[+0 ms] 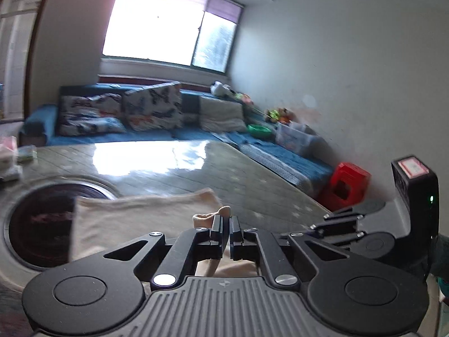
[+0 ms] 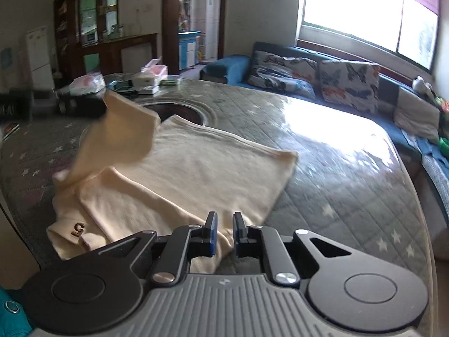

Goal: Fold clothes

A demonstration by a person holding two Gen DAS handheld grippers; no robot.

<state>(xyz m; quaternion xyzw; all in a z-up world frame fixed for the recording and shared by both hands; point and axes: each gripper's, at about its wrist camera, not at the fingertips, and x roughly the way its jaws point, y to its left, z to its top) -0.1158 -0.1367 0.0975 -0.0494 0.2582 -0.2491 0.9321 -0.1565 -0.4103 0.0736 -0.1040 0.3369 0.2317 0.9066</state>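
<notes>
Cream garment (image 2: 196,168) with brown "5" (image 2: 78,229) lies on quilted grey star-print bench (image 2: 350,196). Left claw (image 1: 226,224) pinches its lifted corner; right claw (image 2: 224,224) narrowly apart, holding nothing. Blue sofa (image 2: 280,56), window (image 2: 364,8) behind.

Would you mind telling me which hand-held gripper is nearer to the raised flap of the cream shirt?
Left. The left hand-held gripper is shut on the shirt's raised flap; the right hand-held gripper hovers open over the near hem, apart from the flap.
</notes>
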